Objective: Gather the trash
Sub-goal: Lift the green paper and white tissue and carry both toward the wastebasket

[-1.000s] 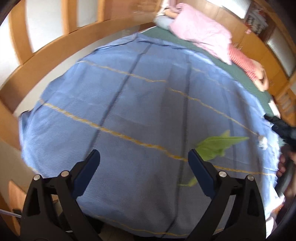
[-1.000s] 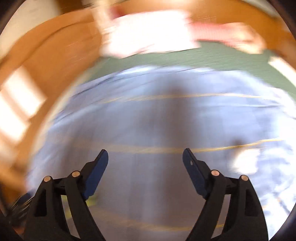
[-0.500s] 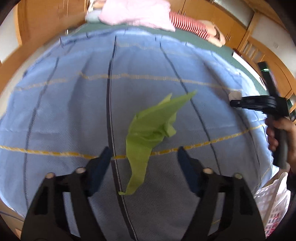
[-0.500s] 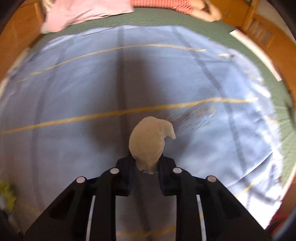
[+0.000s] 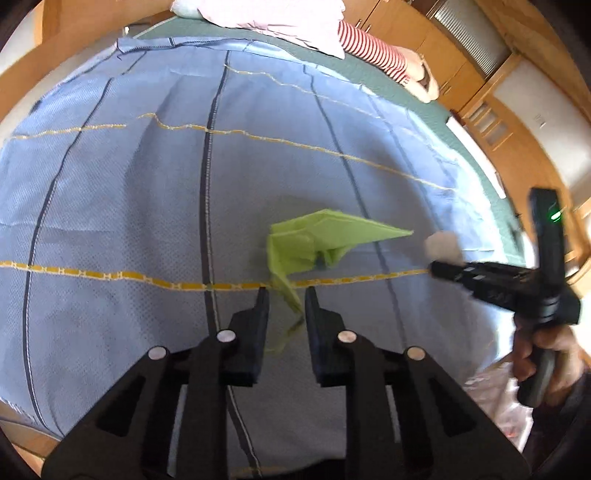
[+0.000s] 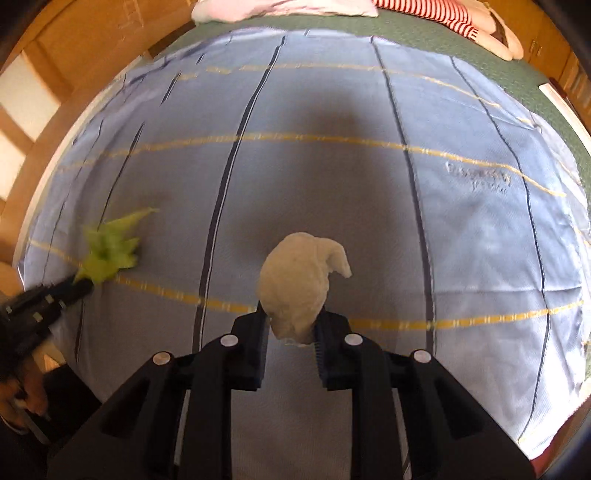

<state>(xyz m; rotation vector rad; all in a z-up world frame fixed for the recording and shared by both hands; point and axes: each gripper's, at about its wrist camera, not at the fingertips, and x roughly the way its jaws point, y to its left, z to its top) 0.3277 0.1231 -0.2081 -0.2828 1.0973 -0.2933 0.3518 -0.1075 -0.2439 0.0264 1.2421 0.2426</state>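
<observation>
- Writing: a faint woven mark (image 6: 478, 178) sits on the blue cloth at about 2 o'clock in the right wrist view; its letters are too blurred to read.
- The right gripper (image 6: 290, 325) is clenched on a crumpled cream paper wad (image 6: 301, 275). Both pads press the wad's lower end, and its rounded, lumpy bulk rises toward 12 o'clock with a small curled tip at 1 o'clock.
- The left gripper (image 5: 286, 301) has its jaws drawn close, a narrow gap between them, with the thin tail of a green paper napkin (image 5: 321, 240) running down between the pads. The right pad appears to touch the strip; whether the left pad does cannot be told.
- The napkin is folded and creased, with a flat pointed wing reaching toward 3 o'clock, and its body lies on the cloth just beyond the fingertips.
- In the left wrist view the right gripper shows at 3 o'clock, wad at its tip, held by a hand (image 5: 543, 360); a green light glows on its upright black bar.
- The blue cloth (image 5: 129, 192) is a finely textured weave with dark lengthwise stripes and yellow cross stripes, spread over a green mattress cover (image 6: 424, 37).
- At 12 o'clock lie a pink blanket (image 5: 273, 11) and a red-and-white striped fabric (image 5: 373, 48); wooden panelling (image 5: 461, 74) rings the bed.
- A white plastic bag (image 5: 491, 398) shows at 4 o'clock in the left wrist view.
</observation>
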